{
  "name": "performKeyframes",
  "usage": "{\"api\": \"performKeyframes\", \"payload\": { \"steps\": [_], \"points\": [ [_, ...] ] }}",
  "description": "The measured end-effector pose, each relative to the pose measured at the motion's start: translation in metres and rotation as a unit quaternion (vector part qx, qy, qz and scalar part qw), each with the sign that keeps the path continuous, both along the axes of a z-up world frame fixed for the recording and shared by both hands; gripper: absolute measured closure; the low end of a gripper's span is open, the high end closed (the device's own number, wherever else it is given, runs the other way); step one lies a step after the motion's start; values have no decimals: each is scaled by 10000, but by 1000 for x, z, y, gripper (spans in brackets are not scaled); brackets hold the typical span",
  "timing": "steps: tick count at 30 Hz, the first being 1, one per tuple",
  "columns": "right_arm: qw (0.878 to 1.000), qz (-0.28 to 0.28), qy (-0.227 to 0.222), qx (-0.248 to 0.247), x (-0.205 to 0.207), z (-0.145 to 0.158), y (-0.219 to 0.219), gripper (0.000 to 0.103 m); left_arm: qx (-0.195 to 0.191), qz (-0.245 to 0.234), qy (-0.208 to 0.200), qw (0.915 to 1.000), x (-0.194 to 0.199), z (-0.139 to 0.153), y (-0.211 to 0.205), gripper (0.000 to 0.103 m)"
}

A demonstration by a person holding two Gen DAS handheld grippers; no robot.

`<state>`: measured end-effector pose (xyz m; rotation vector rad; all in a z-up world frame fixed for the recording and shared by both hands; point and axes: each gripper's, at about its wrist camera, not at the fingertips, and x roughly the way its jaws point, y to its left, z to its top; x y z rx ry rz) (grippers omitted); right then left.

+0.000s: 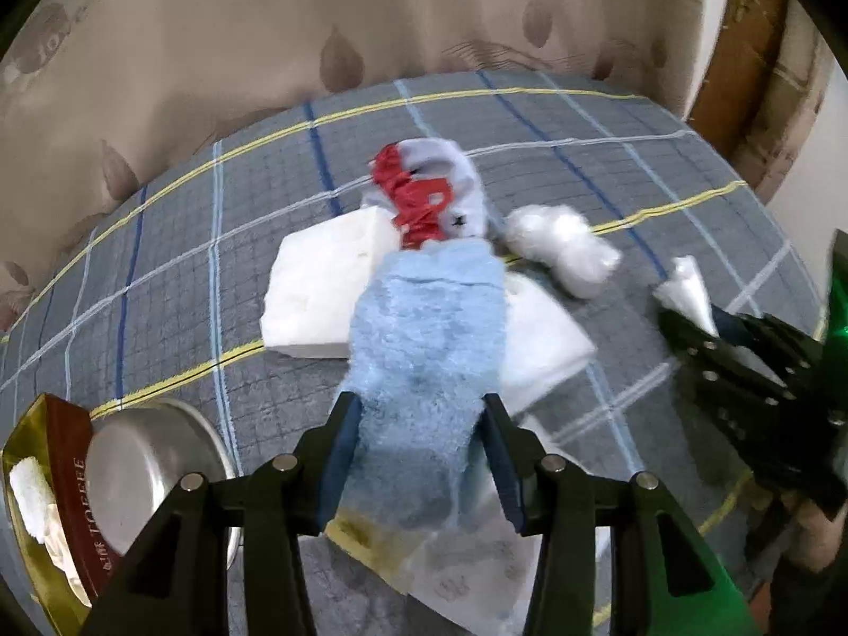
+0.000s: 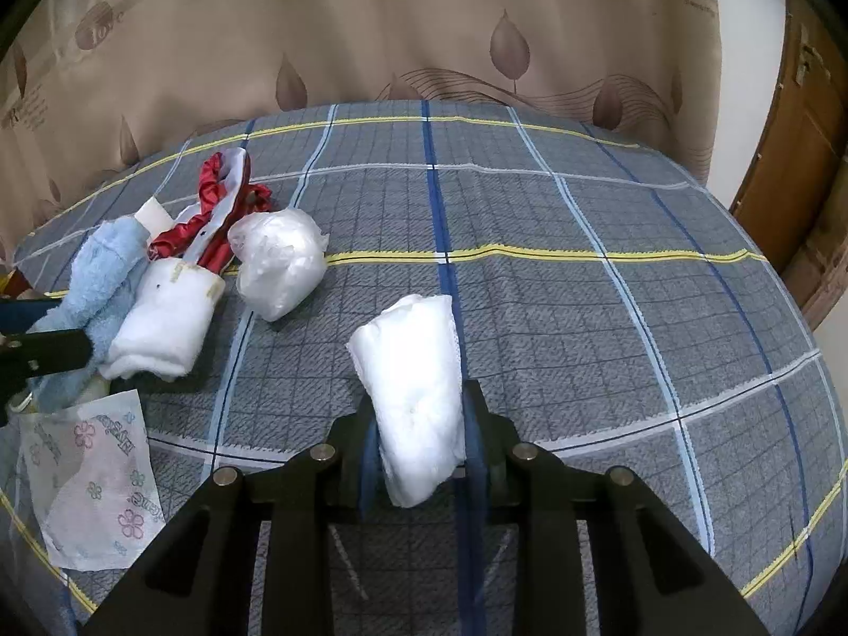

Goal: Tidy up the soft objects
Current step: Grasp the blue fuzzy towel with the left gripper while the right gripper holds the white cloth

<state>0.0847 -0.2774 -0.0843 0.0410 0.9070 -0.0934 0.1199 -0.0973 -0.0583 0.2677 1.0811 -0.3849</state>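
Note:
My left gripper (image 1: 418,416) is shut on a fluffy light blue towel (image 1: 424,328), which hangs over a white foam block (image 1: 318,286). Beyond them lie a red and pale cloth (image 1: 424,191) and a plastic-wrapped white bundle (image 1: 562,244). My right gripper (image 2: 422,413) is shut on a rolled white pad (image 2: 413,371) just above the plaid bed sheet (image 2: 583,318). In the right wrist view the blue towel (image 2: 100,286), foam block (image 2: 159,323), red cloth (image 2: 212,212) and bundle (image 2: 278,265) sit at the left, with the left gripper (image 2: 47,350) there. The right gripper (image 1: 742,355) shows at the right of the left wrist view.
A steel bowl (image 1: 148,466) and a gold and brown toffee box (image 1: 58,498) sit at the sheet's near left. A flowered tissue packet (image 2: 95,482) lies under the left gripper. A curtain (image 2: 424,26) hangs behind the bed; a wooden door (image 2: 795,159) is at the right.

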Motion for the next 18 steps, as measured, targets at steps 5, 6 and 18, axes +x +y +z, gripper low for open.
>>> {"api": "performKeyframes", "payload": {
  "steps": [5, 6, 18],
  "points": [
    [10000, -1, 5, 48, 1, -1, -1, 76, -142, 6, 55, 9999, 4, -3, 6, 56],
    [10000, -1, 4, 43, 1, -1, -1, 76, -209, 19, 82, 9997, 4, -3, 8, 56],
    [10000, -4, 10, 39, 1, -1, -1, 76, -396, 22, -141, 9991, -8, 15, 17, 81]
  ]
}}
